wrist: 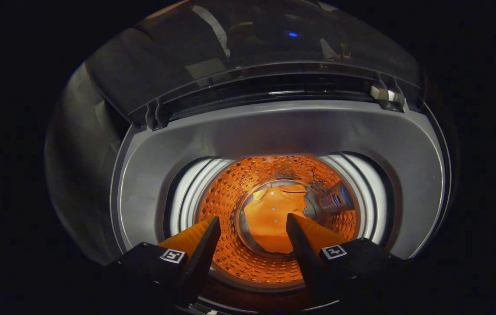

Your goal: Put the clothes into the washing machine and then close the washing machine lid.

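Gripper point(253, 227) released, 2 fingers spread, nothing between | orange garment point(274, 216) lying at drum point(230, 197) bottom, beyond fingertips, so loading looks done | lid point(248, 52) raised, closing not yet done

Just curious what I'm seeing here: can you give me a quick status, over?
Gripper open, holding nothing, above the washer opening. Orange shirt lying at the drum bottom. Lid up, not yet closed. Nothing blocking it.

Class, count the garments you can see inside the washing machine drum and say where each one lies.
1. An orange garment lies at the bottom of the drum, beyond the open gripper fingers. More could be hidden beneath it.
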{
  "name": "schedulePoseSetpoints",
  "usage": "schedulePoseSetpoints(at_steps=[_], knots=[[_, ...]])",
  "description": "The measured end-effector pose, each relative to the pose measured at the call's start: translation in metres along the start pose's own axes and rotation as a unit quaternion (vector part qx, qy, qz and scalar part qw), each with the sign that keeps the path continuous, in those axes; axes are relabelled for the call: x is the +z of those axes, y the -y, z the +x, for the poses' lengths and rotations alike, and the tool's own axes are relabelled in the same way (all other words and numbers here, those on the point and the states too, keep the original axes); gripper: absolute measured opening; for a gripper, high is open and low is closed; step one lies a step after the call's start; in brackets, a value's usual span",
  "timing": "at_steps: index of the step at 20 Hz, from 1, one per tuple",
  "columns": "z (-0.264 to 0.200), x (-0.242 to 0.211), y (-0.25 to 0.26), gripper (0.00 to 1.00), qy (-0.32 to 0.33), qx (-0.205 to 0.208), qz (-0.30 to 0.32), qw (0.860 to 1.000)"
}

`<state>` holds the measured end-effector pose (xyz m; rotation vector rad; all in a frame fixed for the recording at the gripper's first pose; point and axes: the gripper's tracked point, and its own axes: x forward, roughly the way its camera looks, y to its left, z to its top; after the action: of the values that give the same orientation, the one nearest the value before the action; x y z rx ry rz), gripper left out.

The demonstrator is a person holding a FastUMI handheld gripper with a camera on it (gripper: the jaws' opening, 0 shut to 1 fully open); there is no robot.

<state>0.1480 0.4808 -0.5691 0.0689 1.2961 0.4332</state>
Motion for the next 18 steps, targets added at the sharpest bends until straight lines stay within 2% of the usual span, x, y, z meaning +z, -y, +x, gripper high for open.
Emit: schedulePoseSetpoints(at_steps=[5, 10, 13, 18], knots=[[-0.059, 0.011, -0.017, 0.98, 0.060, 0.013, -0.019, 0.998], [-0.156, 0.044, -0.036, 0.98, 0.156, 0.032, -0.035, 0.987], [-0.220, 0.093, -0.036, 0.98, 0.242, 0.030, -0.026, 0.969], [-0.293, 0.168, -0.045, 0.98, 0.345, 0.032, -0.021, 0.938]])
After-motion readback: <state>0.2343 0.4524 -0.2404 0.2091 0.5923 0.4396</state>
